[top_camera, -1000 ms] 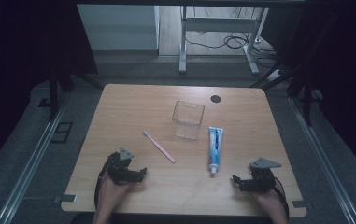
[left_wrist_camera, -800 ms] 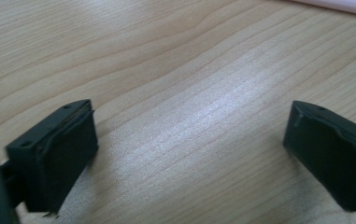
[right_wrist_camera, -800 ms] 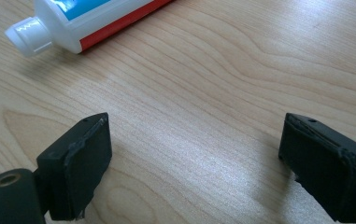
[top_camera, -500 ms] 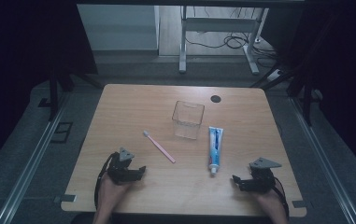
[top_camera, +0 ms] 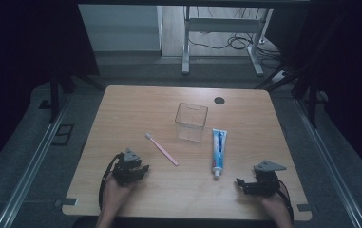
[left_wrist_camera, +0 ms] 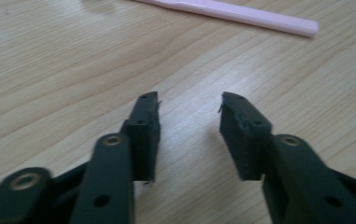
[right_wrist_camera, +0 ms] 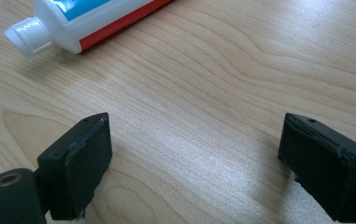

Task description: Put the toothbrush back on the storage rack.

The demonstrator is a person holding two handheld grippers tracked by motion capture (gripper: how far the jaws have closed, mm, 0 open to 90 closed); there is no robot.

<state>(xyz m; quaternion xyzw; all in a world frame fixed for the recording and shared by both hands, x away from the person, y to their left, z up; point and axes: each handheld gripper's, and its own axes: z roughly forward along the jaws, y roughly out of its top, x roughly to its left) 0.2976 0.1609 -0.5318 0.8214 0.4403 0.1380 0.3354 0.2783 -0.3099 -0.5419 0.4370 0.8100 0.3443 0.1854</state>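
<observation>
A pink toothbrush [top_camera: 162,149] lies slantwise on the wooden table [top_camera: 136,104], and its handle [left_wrist_camera: 231,13] crosses the top of the left gripper view. My left gripper [top_camera: 143,171] [left_wrist_camera: 189,100] rests just short of it. Its jaws have just been closing; a gap remains between them with nothing in it. A white, blue and red toothpaste tube [top_camera: 219,149] lies at centre right, cap [right_wrist_camera: 28,35] toward me. My right gripper [top_camera: 240,183] [right_wrist_camera: 196,119] sits near the front edge, wide open over bare wood. A clear plastic cup [top_camera: 191,121] stands upright behind both items.
A small black round spot [top_camera: 219,100] marks the far side of the table. Behind the table stand a metal desk frame [top_camera: 221,28] and loose cables on the floor. Dark curtains flank both sides.
The left gripper's jaws look narrower than before. Both hands, the toothbrush, the tube and the cup stay where they were.
</observation>
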